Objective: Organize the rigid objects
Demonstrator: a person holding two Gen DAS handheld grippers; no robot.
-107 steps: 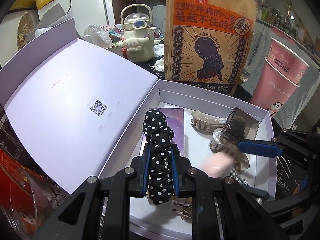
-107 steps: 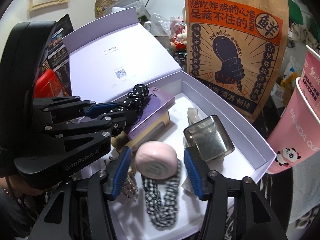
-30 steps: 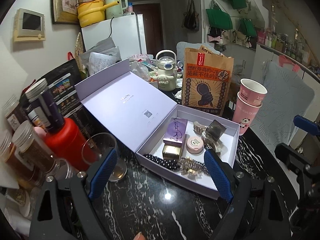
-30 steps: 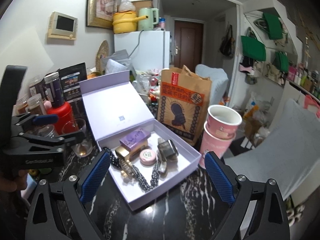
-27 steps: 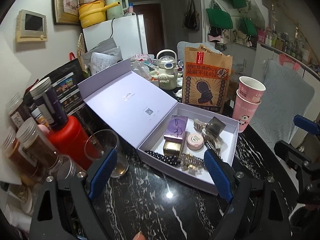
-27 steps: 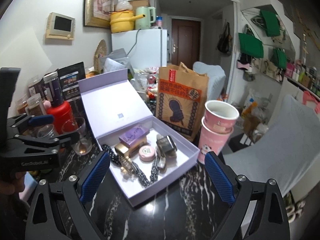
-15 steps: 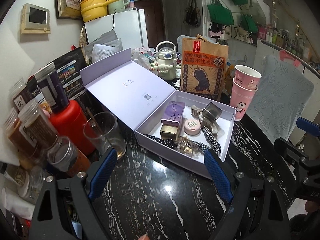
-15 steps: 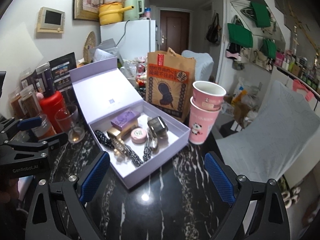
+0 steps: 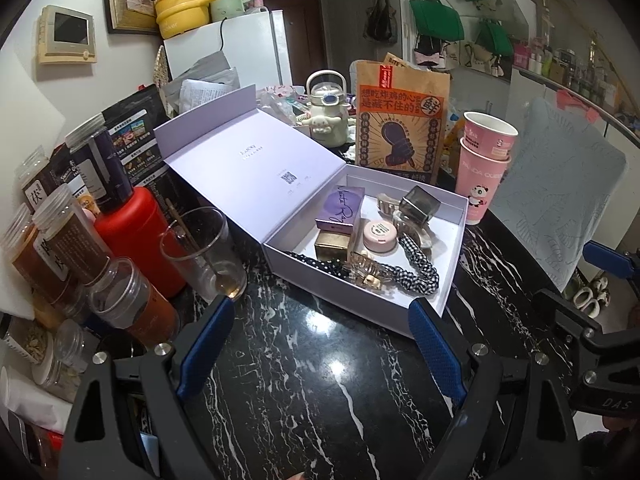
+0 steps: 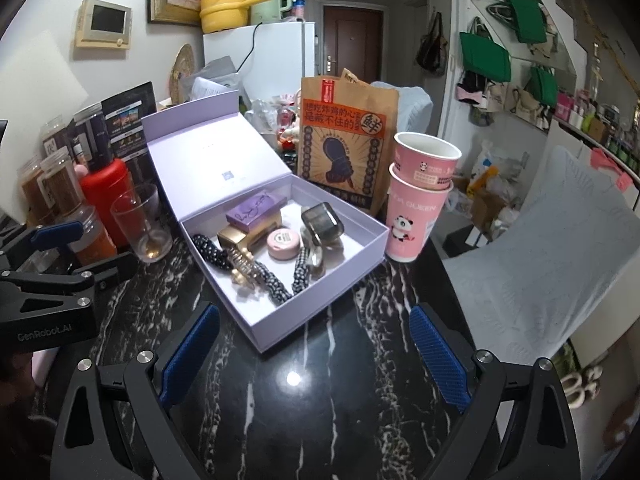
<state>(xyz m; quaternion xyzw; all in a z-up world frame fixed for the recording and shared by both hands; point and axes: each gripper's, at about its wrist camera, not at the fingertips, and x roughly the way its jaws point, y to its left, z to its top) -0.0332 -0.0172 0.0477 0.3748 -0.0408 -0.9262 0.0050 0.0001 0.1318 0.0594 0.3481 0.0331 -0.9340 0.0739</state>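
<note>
A lavender gift box [image 9: 352, 304] is seen open on the black marble table [image 9: 320, 380], its lid [image 9: 248, 164] folded back toward ten o'clock. Inside it the small things are gathered: a purple carton [image 9: 342, 210] at the back, a gold case [image 9: 332, 245] just in front of it, a round pink compact [image 9: 380, 234] near the middle, a smoky square bottle [image 9: 420, 204] toward one o'clock, a pale hair claw [image 9: 386, 203] behind the compact, a dotted black scrunchie [image 9: 316, 264] along the near wall, a checked scrunchie [image 9: 418, 270] toward four o'clock, and a gold clip [image 9: 366, 274] between the two scrunchies.

The left gripper [image 9: 316, 350] is held wide open over bare table at six o'clock of the box, with nothing between its pads. The right gripper [image 10: 312, 350] is likewise spread wide and empty, well short of the box.

The packing step is judged to be done, since every loose piece appears to lie within the box walls. Closing the box would be the likely next move: the lid's far edge would have to be reached at ten o'clock and swung over, with care that the drinking glass [image 9: 204, 252] just beside the box at nine o'clock and the stacked pink cups [image 9: 480, 168] at two o'clock are not knocked. The tall bottle may hinder a flush closure.
</note>
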